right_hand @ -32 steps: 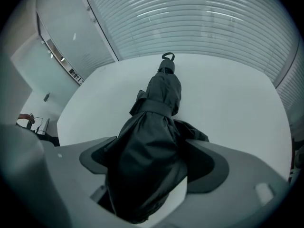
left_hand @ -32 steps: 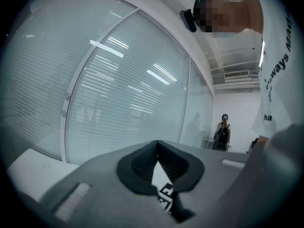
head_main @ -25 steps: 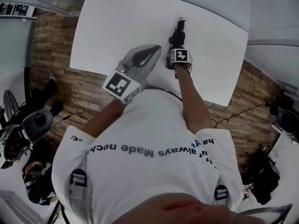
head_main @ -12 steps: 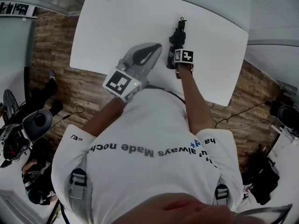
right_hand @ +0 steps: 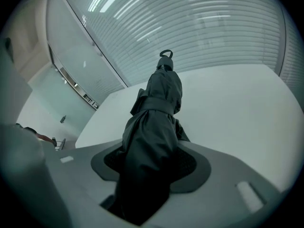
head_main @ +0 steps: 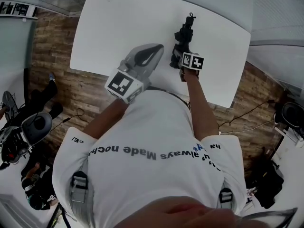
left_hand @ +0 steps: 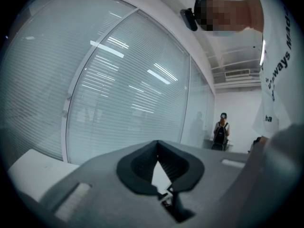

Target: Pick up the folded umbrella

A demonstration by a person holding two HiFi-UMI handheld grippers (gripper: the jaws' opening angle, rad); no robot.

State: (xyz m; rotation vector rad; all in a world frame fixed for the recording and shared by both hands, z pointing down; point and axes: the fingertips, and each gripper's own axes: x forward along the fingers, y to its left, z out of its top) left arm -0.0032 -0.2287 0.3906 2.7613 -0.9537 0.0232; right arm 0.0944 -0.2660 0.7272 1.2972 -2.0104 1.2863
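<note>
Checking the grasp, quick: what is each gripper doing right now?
Left gripper: closed, empty.
Right gripper: jaws closing, clamped on the folded umbrella.

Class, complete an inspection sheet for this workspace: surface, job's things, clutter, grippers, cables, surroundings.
Surface: white table.
Job's things: folded umbrella, black, strapped shut, held between the right gripper's pads.
Clutter: nothing seen.
Grippers: right gripper jaws closing, pads pressing on the umbrella; left gripper shut, empty.
Cables: cable on the floor beside the table.
Surroundings: wooden floor, glass wall with blinds.
</note>
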